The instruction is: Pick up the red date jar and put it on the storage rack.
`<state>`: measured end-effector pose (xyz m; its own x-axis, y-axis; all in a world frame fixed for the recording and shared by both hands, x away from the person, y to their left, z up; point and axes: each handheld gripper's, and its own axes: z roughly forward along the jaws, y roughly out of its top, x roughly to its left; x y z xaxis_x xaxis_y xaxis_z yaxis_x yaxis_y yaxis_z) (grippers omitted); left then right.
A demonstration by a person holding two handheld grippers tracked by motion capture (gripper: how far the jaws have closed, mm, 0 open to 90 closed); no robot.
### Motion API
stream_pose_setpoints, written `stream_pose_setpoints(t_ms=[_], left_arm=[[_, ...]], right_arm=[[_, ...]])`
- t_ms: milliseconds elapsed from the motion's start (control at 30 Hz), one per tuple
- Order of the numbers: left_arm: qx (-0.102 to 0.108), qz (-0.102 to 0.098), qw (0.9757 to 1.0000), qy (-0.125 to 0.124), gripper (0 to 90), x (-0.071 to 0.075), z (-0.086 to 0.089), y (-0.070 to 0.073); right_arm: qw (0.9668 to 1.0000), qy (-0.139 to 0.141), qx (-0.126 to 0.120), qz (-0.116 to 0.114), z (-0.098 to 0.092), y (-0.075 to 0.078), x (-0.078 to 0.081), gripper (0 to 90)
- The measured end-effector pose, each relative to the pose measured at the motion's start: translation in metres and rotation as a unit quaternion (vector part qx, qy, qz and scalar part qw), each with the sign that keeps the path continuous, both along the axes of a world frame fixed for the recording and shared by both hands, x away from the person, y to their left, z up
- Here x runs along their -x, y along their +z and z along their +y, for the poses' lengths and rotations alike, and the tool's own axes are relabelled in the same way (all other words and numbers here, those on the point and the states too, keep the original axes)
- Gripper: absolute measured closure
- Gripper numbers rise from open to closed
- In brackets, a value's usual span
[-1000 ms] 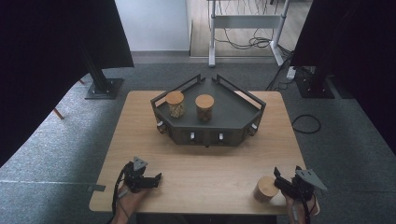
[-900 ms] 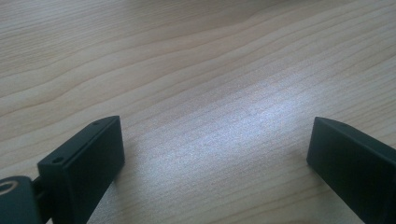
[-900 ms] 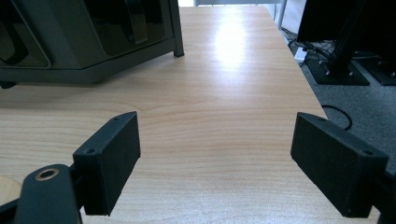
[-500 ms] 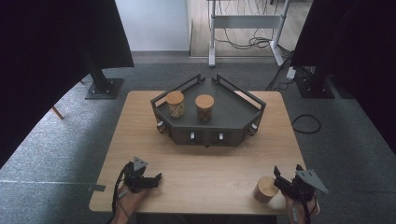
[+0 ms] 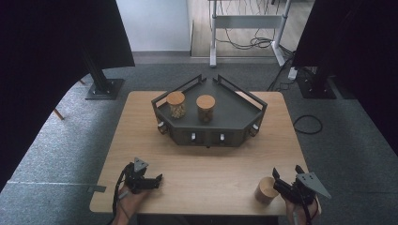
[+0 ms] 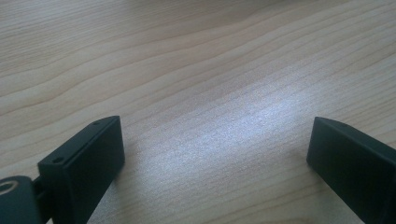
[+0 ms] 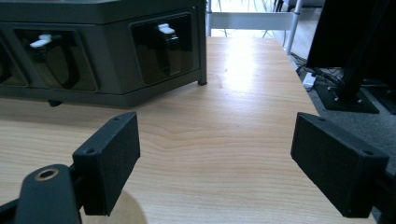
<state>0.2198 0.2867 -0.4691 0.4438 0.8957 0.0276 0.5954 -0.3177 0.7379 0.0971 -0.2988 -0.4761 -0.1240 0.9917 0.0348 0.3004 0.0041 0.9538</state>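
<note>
Right gripper (image 5: 287, 180) is resting at the near right corner of the table (image 5: 141, 140), jaws standing apart with bare wood between them in the right gripper view (image 7: 215, 158); nothing is being held. A small wooden jar (image 5: 266, 190) is standing just to that gripper's left, near the table's front edge. In the right gripper view a pale curved patch at the bottom left is probably its lid, outside the left jaw, not between the pair. Judgement: the jar is the piece being worked, and the gripper is sitting beside it, not lined up on it.

Left gripper (image 5: 157, 179) is lying at the near left, jaws wide apart over empty wood (image 6: 215, 140); it looks parked, out of the working lane.

Farther out, the dark tray stand (image 5: 234, 117) is occupying the table's far middle, carrying two cork-lidded jars (image 5: 176, 104) (image 5: 205, 108) on its left half. Its right half is lying bare, likely room for a third jar.

Clearance: open wood is running between the front jar and the stand. The jar is sitting close to the front edge, so any sideways nudge is risking a fall. The stand's raised rail is requiring a lift over it.
</note>
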Motion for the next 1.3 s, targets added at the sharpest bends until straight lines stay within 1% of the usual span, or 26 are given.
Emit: stream_pose_setpoints(t_ms=[67, 167, 333, 600, 833, 933, 1067, 1300], left_arm=[[0.0, 0.0, 1.0, 0.0, 3.8, 0.0, 0.0, 0.0], [0.0, 0.0, 1.0, 0.0, 3.9, 0.0, 0.0, 0.0], [0.0, 0.0, 1.0, 0.0, 3.8, 0.0, 0.0, 0.0], [0.0, 0.0, 1.0, 0.0, 3.8, 0.0, 0.0, 0.0], [0.0, 0.0, 1.0, -0.002, 3.8, 0.0, 0.0, 0.0], [0.0, 0.0, 1.0, -0.002, 3.8, 0.0, 0.001, 0.0], [0.0, 0.0, 1.0, -0.003, 3.8, 0.0, 0.001, 0.0], [0.0, 0.0, 1.0, -0.003, 3.8, 0.0, 0.001, 0.0]], right_arm=[[1.0, 0.004, 0.0, 0.0, 0.001, 0.0, 0.001, 15.4], [0.9998, 0.02, 0.0, 0.0, 0.005, 0.0, 0.004, 15.3], [0.9993, 0.036, 0.003, -0.001, 0.01, 0.0, 0.007, 15.3], [0.9985, 0.052, 0.014, 0.001, 0.019, -0.001, 0.014, 15.3], [0.9981, 0.056, 0.025, 0.005, 0.025, -0.003, 0.018, 15.3], [0.998, 0.058, 0.024, 0.008, 0.026, -0.004, 0.019, 15.3], [0.9978, 0.059, 0.022, 0.019, 0.028, -0.006, 0.023, 15.3], [0.9975, 0.062, 0.022, 0.026, 0.03, -0.009, 0.028, 15.4]])
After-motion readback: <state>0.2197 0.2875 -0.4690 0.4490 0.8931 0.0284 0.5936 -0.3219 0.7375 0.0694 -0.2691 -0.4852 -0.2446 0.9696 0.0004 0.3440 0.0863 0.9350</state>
